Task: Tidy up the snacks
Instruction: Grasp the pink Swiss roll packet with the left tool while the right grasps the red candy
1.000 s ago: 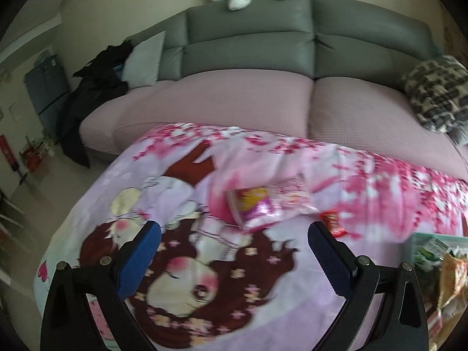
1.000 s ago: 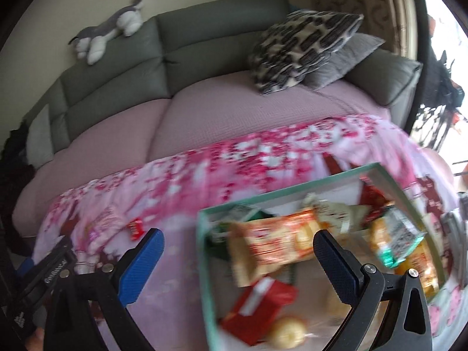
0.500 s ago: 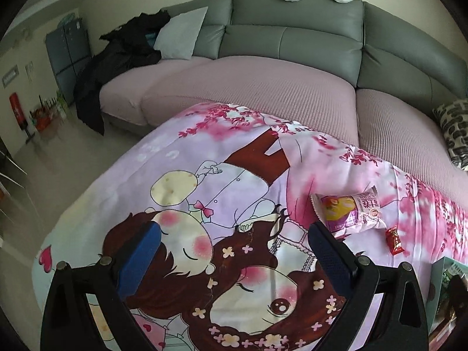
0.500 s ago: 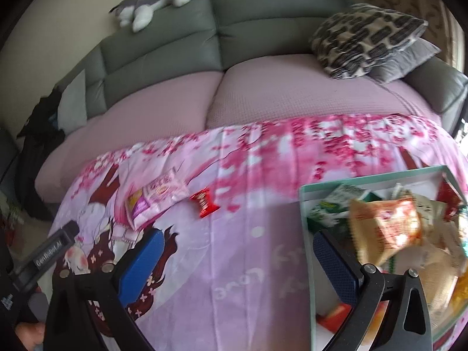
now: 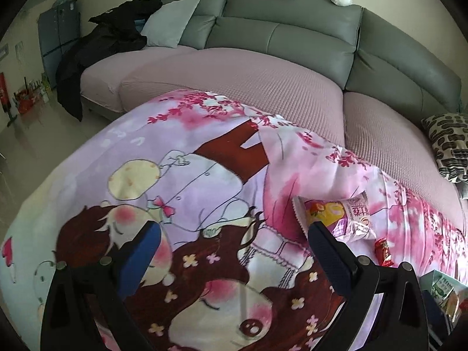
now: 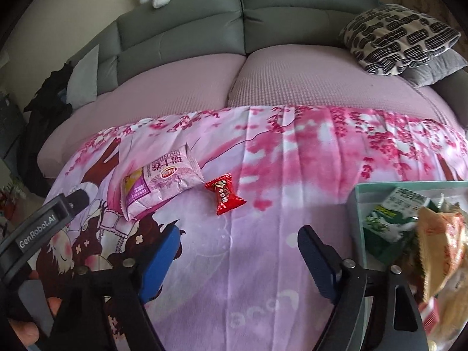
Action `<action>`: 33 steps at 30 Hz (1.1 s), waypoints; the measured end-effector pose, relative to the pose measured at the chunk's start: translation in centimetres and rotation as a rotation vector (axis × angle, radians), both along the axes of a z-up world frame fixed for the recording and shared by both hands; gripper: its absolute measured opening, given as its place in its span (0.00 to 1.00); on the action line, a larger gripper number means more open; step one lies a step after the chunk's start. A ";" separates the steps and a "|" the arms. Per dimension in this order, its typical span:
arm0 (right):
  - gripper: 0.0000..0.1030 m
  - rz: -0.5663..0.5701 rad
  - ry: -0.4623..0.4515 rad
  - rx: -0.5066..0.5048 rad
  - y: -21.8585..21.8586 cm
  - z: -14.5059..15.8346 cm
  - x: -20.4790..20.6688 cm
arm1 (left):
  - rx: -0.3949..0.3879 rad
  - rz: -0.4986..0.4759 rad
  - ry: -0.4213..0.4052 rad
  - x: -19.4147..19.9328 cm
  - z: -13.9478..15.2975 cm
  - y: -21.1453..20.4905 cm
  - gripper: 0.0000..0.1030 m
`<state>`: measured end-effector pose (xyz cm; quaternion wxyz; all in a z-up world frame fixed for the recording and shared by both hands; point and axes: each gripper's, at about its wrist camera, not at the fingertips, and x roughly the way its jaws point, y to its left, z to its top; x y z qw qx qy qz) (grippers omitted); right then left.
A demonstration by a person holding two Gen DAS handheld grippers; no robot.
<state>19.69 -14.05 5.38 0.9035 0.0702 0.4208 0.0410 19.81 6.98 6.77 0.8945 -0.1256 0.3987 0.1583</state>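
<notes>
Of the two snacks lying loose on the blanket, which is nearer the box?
The small red candy: it lies between the larger pink snack packet and the teal box, apart from both.

Both wrist cameras look steeply down, sharing the pink packet (image 5: pixel 339 215) (image 6: pixel 161 182).

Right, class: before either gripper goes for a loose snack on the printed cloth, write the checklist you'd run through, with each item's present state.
1. Right gripper open, nothing between its fingers; its jaws have just been closing: ok.
2. Left gripper open and empty: ok.
3. Small red foil-wrapped candy lies clear of other things: ok.
4. Pink and purple plastic snack packet lies flat, unobstructed: ok.
5. Teal-rimmed snack box has free room: cannot tell.
6. Right gripper lined up with the candy: not ok, candy sits beyond the fingertips.
</notes>
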 end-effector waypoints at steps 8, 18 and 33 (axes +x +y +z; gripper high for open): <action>0.77 0.032 0.018 0.020 0.3 -0.9 1.9 | 0.003 -0.207 0.072 3.3 -0.6 -2.2 0.98; 0.69 0.053 0.048 -0.020 0.6 -1.8 5.1 | 0.038 -0.497 0.144 7.6 -0.4 -5.2 0.98; 0.47 0.039 0.047 -0.049 0.1 -2.6 6.5 | 0.037 -0.644 0.280 11.7 -3.8 -7.2 0.85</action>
